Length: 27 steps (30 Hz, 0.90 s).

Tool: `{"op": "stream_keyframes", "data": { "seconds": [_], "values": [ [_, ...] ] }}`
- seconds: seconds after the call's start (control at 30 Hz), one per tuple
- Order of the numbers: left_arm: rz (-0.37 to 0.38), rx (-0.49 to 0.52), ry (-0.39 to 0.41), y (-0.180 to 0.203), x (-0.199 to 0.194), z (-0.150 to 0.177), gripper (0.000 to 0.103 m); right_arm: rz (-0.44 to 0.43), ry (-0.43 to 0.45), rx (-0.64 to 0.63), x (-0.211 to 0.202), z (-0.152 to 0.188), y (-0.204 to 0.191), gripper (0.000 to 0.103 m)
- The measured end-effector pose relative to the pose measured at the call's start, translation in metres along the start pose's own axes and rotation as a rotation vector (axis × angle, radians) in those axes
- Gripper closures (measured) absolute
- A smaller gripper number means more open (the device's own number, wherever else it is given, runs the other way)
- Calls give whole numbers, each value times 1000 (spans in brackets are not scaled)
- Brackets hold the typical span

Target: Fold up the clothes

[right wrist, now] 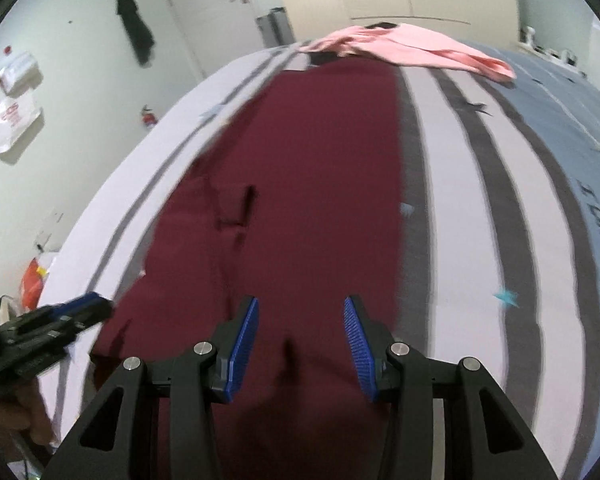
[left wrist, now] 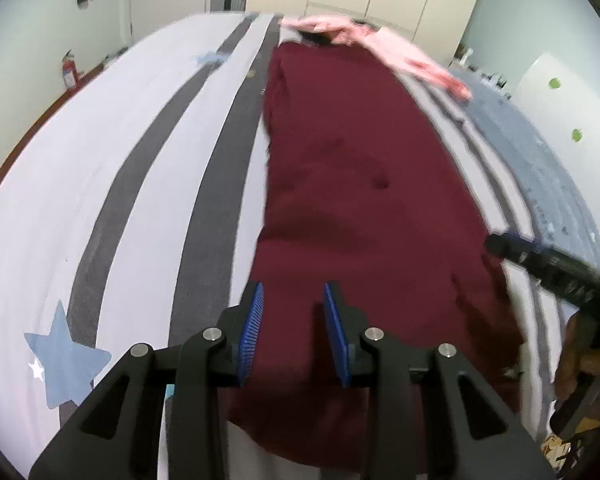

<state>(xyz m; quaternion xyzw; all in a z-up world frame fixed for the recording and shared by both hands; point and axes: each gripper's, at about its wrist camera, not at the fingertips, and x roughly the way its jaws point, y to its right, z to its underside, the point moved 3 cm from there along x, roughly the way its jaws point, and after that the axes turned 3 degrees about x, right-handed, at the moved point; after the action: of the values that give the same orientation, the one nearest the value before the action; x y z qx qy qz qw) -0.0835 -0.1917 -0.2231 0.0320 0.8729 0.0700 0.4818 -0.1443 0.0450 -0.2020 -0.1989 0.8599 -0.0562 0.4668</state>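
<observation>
we have the maroon garment (left wrist: 364,200) laid out long and narrow on the striped bedsheet (left wrist: 140,160), running from the near edge of the bed toward the far end, where a pink garment (left wrist: 380,44) lies crumpled just past it. our left gripper (left wrist: 293,334) hangs over the near left part of the maroon cloth with its 2 blue pads (left wrist: 250,332) spread apart and nothing between them; our right gripper (right wrist: 302,350) hangs over the near right part, its pads (right wrist: 360,352) parted too, a bit wider, and empty. we judge the step in hand to be taking hold of the near hem so we can carry it toward the far end. to do that well, we should bring each gripper down on its own near corner, pinch through all layers rather than just the top one, keep both hands level with each other, and lift together so the fold line stays straight across. the views are blurred, so we cannot tell how many layers lie there.
</observation>
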Motion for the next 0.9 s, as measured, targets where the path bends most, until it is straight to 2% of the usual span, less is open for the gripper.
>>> {"op": "stream_keyframes", "data": {
  "seconds": [0.13, 0.3, 0.4, 0.47, 0.6, 0.67, 0.73, 0.83, 0.9],
  "values": [
    [-6, -30, -65, -4, 12, 28, 76, -56, 6, -26, 20, -17, -26, 62],
    [-4, -51, -55, -3, 8, 47, 76, -141, 6, -72, 54, -44, -67, 62],
    [3, -62, -56, -4, 8, 47, 76, -159, 5, -135, 80, -55, -91, 63],
    [9, -61, -58, -4, 9, 46, 76, -126, -5, -159, 99, -60, -97, 63],
    [24, -60, -64, -5, 9, 46, 76, -21, -54, -122, 133, -66, -76, 65],
    [31, -78, -70, -5, 8, 43, 76, 1, -52, -54, 136, -68, -54, 66],
    [32, -106, -74, -5, 5, 37, 76, -10, -48, -20, 133, -70, -39, 72],
    [37, -131, -13, -16, -8, 15, 76, -3, -27, -1, 121, -73, -24, 72],
    [43, -117, 36, -14, -9, -11, 76, 5, -14, 1, 111, -72, -16, 72]
  ]
}}
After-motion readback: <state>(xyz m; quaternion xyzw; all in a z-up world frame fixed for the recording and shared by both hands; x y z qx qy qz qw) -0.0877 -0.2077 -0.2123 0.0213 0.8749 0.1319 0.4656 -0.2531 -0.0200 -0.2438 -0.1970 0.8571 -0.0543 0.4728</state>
